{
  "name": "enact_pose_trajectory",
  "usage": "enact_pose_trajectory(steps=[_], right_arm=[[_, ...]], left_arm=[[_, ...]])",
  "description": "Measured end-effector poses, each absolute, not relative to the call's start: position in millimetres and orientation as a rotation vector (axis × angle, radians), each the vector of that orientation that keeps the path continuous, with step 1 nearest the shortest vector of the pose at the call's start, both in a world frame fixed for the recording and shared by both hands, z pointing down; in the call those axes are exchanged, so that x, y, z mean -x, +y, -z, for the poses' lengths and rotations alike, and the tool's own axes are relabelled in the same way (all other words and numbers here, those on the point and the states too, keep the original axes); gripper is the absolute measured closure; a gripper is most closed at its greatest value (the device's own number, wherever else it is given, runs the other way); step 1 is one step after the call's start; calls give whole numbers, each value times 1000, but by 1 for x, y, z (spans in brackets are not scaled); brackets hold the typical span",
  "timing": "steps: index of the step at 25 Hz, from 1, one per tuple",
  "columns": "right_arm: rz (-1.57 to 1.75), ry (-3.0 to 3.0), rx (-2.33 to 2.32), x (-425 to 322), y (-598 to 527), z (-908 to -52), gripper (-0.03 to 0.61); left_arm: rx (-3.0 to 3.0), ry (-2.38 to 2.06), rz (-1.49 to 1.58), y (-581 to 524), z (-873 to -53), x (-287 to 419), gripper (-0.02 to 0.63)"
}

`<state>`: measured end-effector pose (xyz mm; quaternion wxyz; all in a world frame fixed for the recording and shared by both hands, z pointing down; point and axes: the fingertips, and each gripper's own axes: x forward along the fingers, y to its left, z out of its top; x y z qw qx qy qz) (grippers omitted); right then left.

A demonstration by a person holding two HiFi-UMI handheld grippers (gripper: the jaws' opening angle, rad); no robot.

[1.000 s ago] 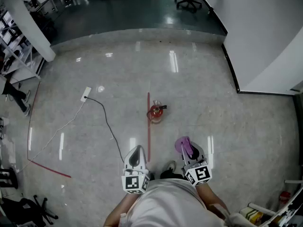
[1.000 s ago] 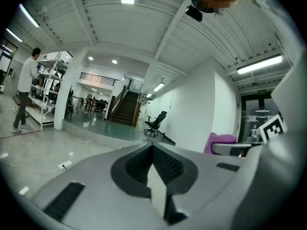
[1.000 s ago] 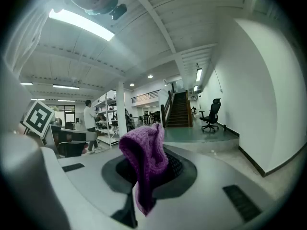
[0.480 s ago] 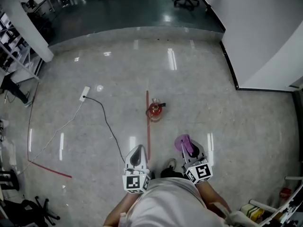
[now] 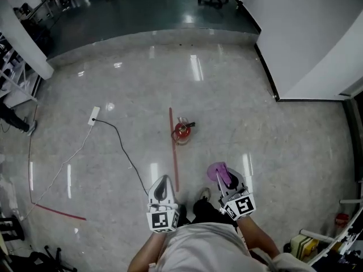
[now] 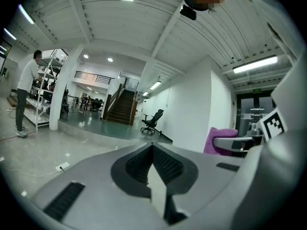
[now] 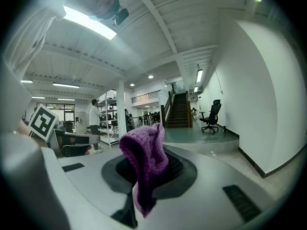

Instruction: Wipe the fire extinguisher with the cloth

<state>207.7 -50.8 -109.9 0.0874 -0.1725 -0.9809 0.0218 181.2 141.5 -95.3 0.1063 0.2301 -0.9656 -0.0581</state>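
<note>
glossy grey stone floor [image 5: 255,123], big open hall, fire extinguisher [image 5: 181,131] stood upright mid-frame just right of red tape line [image 5: 173,157], handle poking right, left tool [image 5: 163,182] pressed together, right tool [image 5: 223,176] pinched purple cloth [image 5: 216,171]

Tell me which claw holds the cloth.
The right claw: the purple cloth is pinched in its jaws. The left claw is shut, empty.

Head camera looks steeply down at the floor [image 5: 238,112]; left gripper [image 5: 163,178] and right gripper [image 5: 223,175] cameras face the same office chair [image 6: 152,121].
</note>
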Motion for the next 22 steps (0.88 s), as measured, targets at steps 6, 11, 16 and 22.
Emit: enact_pose_trajectory(steps=[6, 11, 16, 22], right_arm=[[-6, -2913, 515, -190, -62, 90, 522], [-4, -2873, 636, -158, -80, 60, 522], [30, -2838, 786, -107, -107, 25, 522], [12, -2793, 914, -54, -133, -37, 522]], left_arm=[[-722, -2844, 149, 127, 71, -158, 610], [-694, -2875, 115, 93, 29, -144, 611], [-503, -2888, 112, 67, -18, -121, 611], [-425, -2905, 98, 38, -67, -89, 611]])
